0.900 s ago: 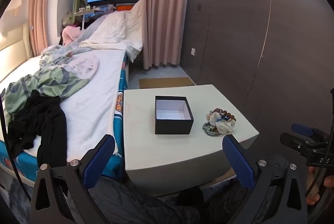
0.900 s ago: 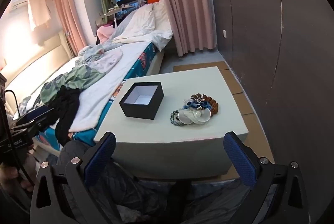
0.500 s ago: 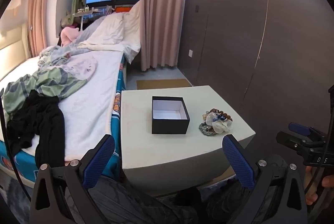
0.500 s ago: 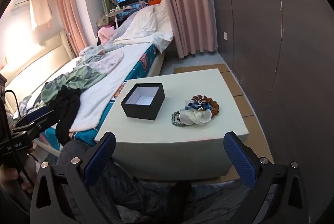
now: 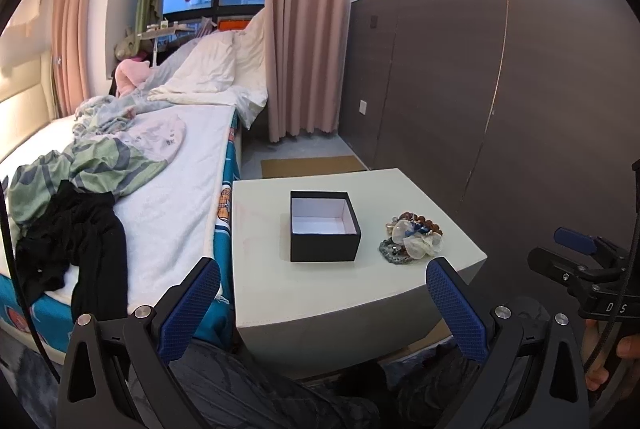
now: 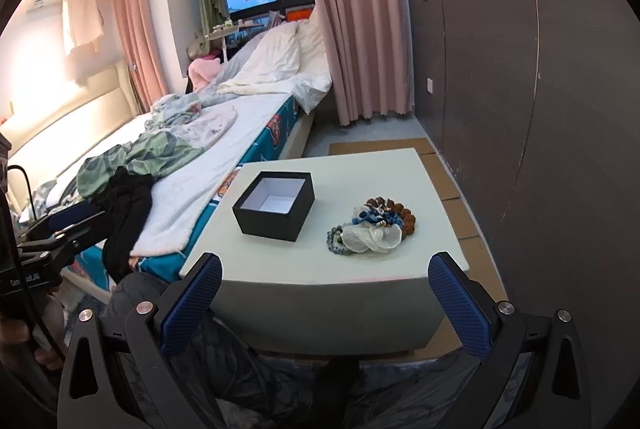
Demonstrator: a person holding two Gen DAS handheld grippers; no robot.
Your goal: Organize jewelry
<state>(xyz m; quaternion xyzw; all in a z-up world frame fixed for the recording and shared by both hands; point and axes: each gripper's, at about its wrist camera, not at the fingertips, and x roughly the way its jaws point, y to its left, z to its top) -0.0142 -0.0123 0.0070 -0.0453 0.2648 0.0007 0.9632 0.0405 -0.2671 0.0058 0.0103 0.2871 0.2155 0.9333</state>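
A black square box with a white inside stands open and empty on a low white table. To its right lies a heap of jewelry: bead bracelets, blue pieces and a pale translucent flower. My left gripper hangs open before the table's near edge, short of the box, nothing between its blue pads. My right gripper is likewise open and empty, in front of the table below the heap. Each gripper also shows at the side of the other's view.
A bed with crumpled clothes and white bedding runs along the table's left side. A dark panelled wall stands close on the right. Pink curtains and a window lie behind. The person's legs are below the grippers.
The left view has pulled slightly back and left, so the table and box sit a little smaller and lower. The right view has scarcely shifted. Both grippers stay wide open.
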